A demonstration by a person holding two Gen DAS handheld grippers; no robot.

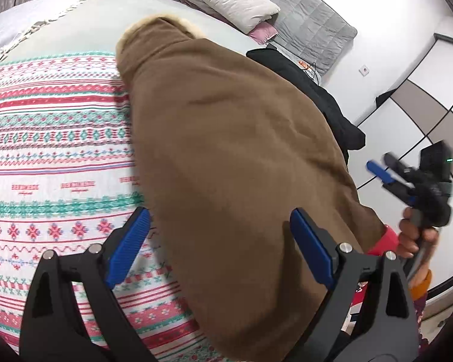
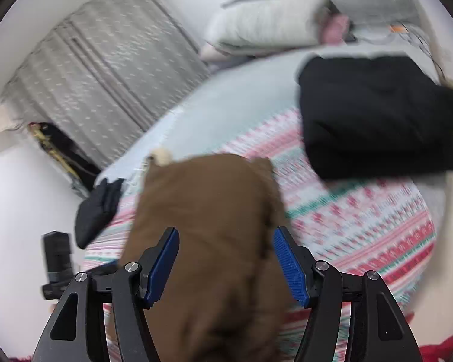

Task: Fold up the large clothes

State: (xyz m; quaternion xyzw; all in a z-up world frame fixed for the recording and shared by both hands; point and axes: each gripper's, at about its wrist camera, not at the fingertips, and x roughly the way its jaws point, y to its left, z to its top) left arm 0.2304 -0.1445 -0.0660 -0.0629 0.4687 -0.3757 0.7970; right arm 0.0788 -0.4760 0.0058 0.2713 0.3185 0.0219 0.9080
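A large brown garment [image 1: 226, 150] with a cream fleece collar lies folded lengthwise on the patterned bedspread [image 1: 51, 150]. It also shows in the right wrist view [image 2: 208, 211]. My left gripper [image 1: 220, 241] is open above the garment's near end, its blue pads apart and holding nothing. My right gripper [image 2: 225, 259] is open above the same garment, jaws wide. The right gripper also shows in the left wrist view [image 1: 386, 172], held in a hand at the bed's right side.
A folded black garment [image 2: 377, 114] lies on the bed to the right. A smaller black item [image 2: 96, 211] hangs at the left edge. Pillows and folded bedding [image 2: 268, 24] sit at the head. A wardrobe [image 1: 422, 96] stands beyond the bed.
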